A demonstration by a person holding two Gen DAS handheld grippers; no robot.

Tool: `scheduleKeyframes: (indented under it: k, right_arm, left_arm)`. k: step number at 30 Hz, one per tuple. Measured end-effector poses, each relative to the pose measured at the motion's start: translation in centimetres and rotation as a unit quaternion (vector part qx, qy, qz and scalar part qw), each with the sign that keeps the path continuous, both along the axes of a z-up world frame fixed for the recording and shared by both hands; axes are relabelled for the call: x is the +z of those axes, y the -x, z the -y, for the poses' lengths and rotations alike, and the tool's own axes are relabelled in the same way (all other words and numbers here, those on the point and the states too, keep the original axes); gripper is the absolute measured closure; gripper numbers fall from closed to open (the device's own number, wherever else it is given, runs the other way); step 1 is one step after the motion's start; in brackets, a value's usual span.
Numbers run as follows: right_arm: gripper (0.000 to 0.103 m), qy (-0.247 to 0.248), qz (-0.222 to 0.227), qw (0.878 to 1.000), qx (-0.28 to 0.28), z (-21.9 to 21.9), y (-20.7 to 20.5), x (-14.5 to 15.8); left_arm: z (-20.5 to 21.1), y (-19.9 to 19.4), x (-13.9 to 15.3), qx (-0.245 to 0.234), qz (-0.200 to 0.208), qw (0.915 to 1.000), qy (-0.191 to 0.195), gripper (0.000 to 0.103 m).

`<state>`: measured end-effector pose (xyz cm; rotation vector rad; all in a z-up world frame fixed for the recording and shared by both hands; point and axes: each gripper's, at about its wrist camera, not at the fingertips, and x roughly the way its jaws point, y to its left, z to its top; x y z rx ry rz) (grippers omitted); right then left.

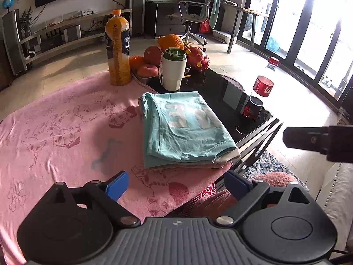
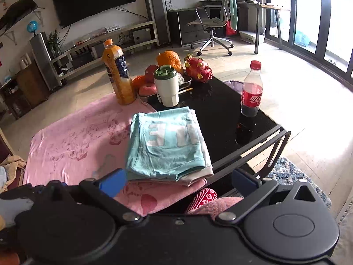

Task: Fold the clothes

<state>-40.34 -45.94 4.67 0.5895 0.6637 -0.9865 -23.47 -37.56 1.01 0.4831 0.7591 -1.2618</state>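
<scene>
- Teal T-shirt (image 1: 185,130) is folded into a compact rectangle, several layers thick, with white block letters on the top face. The hemmed edge and a pale cuff-like band show at the near right corner.
- The fold looks neat: top face mostly flat with light wrinkles, layer edges roughly lined up along the near side.
- It lies on the pink printed cloth (image 1: 66,119) covering the bench, at the cloth's right edge, beside the bare black glass bench (image 2: 220,119).
- Left hand-held gripper (image 1: 176,184): jaws spread wide, nothing between the blue pads, just short of the shirt's near edge, not touching.
- Right hand-held gripper (image 2: 177,181): also wide apart and empty, close to the near edge of the shirt, no contact visible.
- Behind the shirt: white tumbler (image 2: 166,86), orange juice bottle (image 2: 118,75), fruit tray (image 1: 176,53). Cola bottle (image 2: 251,90) stands well to the right on the glass.
</scene>
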Motion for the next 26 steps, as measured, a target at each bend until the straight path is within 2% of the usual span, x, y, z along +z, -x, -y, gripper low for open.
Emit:
scheduleKeyframes:
  k: [7, 20, 26]
  right_arm:
    - [0.000, -0.017, -0.024, 0.999, 0.021, -1.0, -0.3, -1.5]
    - [0.000, -0.019, -0.040, 0.999, 0.019, -1.1, -0.6, -3.2]
    - [0.000, -0.021, -0.042, 0.999, 0.022, -1.1, -0.9, -3.6]
  left_arm:
    - [-0.1, 0.4, -0.8, -0.005, -0.012, 0.9999, 0.000, 0.009]
    - [0.4, 0.8, -2.1, -0.010, 0.017, 0.9997, -0.013, 0.009]
    - [0.1, 0.6, -2.4, -0.021, 0.016, 0.9996, 0.002, 0.009]
